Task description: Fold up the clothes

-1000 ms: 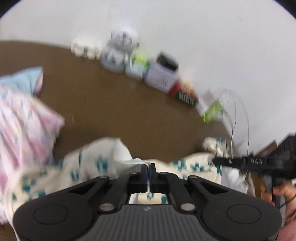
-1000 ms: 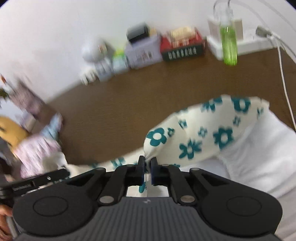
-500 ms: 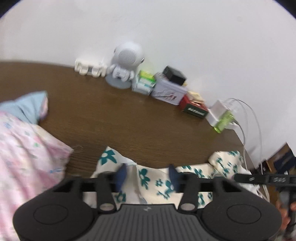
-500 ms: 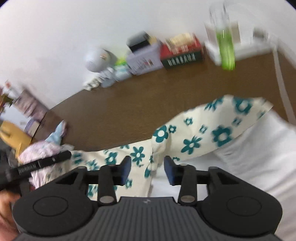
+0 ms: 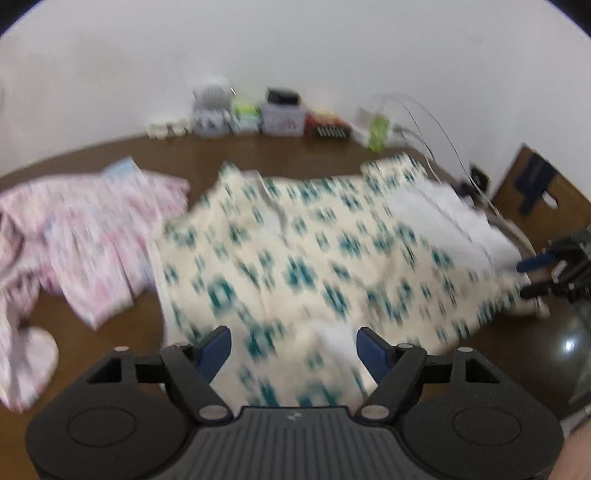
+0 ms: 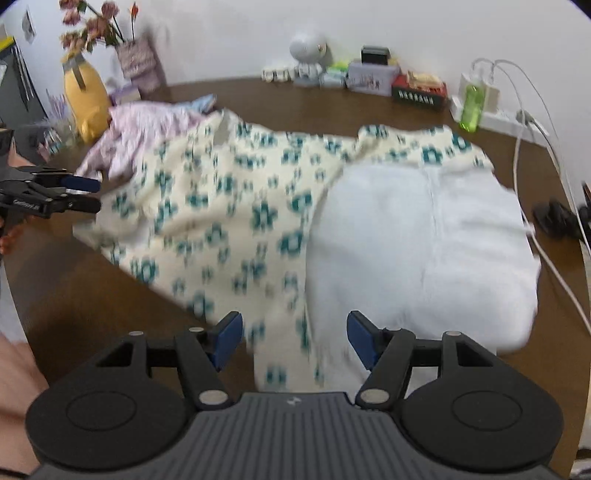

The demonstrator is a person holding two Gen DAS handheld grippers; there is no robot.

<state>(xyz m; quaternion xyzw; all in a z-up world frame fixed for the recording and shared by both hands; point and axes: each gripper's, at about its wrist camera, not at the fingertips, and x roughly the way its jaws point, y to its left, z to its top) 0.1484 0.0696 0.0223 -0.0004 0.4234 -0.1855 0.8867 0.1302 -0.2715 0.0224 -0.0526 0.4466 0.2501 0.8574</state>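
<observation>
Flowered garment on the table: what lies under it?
The flowered garment lies spread on the brown table, overlapping the pink clothes at its far left edge. Whatever else lies beneath is covered.

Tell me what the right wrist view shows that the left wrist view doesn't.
Only the right wrist view shows the yellow vase and flowers at the table's far left, plus the left hand-held gripper. Only the left wrist view shows the right hand-held gripper and a wooden panel. Both show the floral garment with its white lining, the pink clothes, the green bottle and the brown table.
</observation>
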